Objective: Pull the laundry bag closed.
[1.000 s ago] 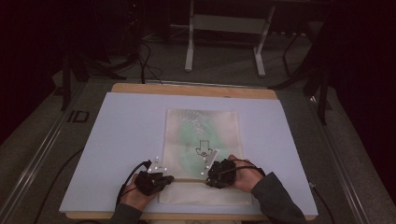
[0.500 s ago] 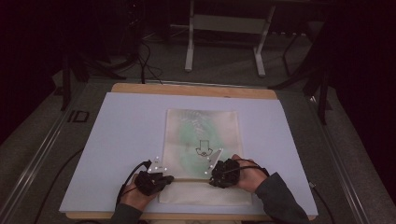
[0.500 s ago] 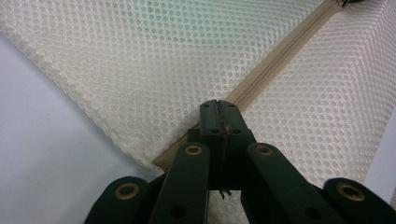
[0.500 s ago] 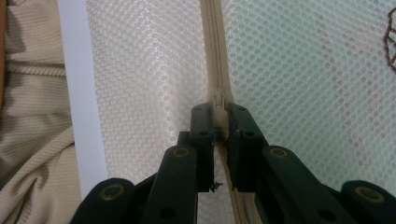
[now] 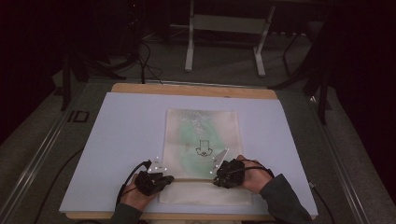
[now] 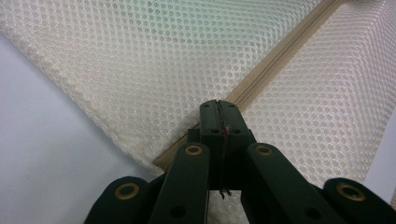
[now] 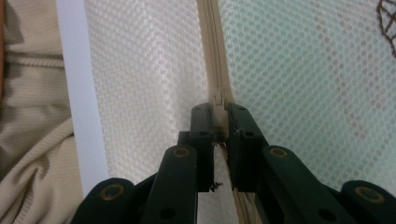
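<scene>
A: Entry. The mesh bag lies flat on the white sheet that covers the tabletop, with its near end at the person's edge. The zipper crosses the bag from side to side near that end. Both tools sit on this line.

B: State of the left tool?

A: In the left gripper view its jaws are pressed together, with only a thin seam between them. The tips rest at the zipper tape, close to the bag's left corner. It probably pinches fabric or tape there, but the bite itself is hidden under the tips.

B: And the right tool?

A: In the right gripper view its jaws are closed on the zipper pull, the small beige slider that stands between the pads. In the high view that right tool sits toward the bag's right side, and the left tool is at the left end.

B: The relation that matters?

A: The zipper's long axis runs straight from one tool to the other. Judgement: the left tool anchors the end, so any travel of the slider must follow that axis, along the tape and not across it. The right hand is the one on the slider.
</scene>
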Demonstrator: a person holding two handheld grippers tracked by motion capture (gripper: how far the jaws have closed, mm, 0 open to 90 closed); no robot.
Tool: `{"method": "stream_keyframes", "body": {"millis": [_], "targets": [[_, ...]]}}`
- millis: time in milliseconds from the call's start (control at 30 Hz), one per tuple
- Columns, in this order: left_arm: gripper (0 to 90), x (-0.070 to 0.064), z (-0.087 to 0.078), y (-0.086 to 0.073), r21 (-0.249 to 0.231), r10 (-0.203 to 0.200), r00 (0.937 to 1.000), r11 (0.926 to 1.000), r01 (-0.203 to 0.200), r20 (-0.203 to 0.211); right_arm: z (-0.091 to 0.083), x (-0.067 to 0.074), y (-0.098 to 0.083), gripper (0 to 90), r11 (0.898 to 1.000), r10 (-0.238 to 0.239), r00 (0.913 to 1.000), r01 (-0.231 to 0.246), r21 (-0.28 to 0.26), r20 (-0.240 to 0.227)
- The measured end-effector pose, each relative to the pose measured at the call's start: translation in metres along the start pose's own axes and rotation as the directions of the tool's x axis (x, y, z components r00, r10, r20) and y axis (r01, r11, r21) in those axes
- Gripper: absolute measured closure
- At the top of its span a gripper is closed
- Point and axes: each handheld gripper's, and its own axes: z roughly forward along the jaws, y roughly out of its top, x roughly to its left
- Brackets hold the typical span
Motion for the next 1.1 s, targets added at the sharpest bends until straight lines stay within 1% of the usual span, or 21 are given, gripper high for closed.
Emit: {"method": "stream_keyframes", "body": {"millis": [200, 267, 500, 567, 600, 867, 900, 1000, 1100], "targets": [[89.4, 0.0, 0.0, 0.0, 0.0, 0.0, 1.0, 1.0, 0.0, 0.0, -0.003, -0.001, -0.004, 82.1, 1.0, 0.011, 0.9999, -0.011, -0.012, -0.001], [89.4, 0.0, 0.0, 0.0, 0.0, 0.0, 1.0, 1.0, 0.0, 0.0, -0.003, -0.001, -0.005, 82.1, 1.0, 0.007, 1.0, -0.007, -0.01, 0.002], [89.4, 0.0, 0.0, 0.0, 0.001, 0.0, 1.0, 1.0, 0.0, 0.0, -0.005, -0.002, -0.009, 82.2, 1.0, 0.024, 0.9997, -0.024, -0.017, 0.001], [89.4, 0.0, 0.0, 0.0, 0.001, 0.0, 1.0, 1.0, 0.0, 0.0, -0.005, -0.002, -0.011, 82.1, 1.0, 0.022, 0.9997, -0.021, -0.018, 0.012], [89.4, 0.0, 0.0, 0.0, 0.001, 0.0, 1.0, 1.0, 0.0, -0.001, -0.006, -0.002, -0.011, 82.2, 0.999, 0.027, 0.9996, -0.027, -0.023, 0.005], [89.4, 0.0, 0.0, 0.0, 0.001, 0.001, 1.0, 1.0, -0.001, -0.003, -0.009, -0.003, -0.016, 82.2, 0.999, 0.036, 0.9993, -0.035, -0.029, 0.011], [89.4, 0.0, 0.0, 0.0, 0.001, 0.001, 1.0, 1.0, -0.001, -0.003, -0.009, -0.003, -0.017, 82.2, 0.999, 0.035, 0.9992, -0.034, -0.03, 0.019], [89.4, 0.0, 0.0, 0.0, 0.001, 0.001, 1.0, 1.0, -0.001, -0.003, -0.009, -0.004, -0.018, 82.2, 0.999, 0.036, 0.9993, -0.035, -0.034, 0.014], [89.4, 0.0, 0.0, 0.0, 0.001, 0.0, 1.0, 1.0, 0.0, -0.002, -0.009, -0.004, -0.02, 82.2, 0.998, 0.046, 0.9988, -0.046, -0.039, 0.014]]}}
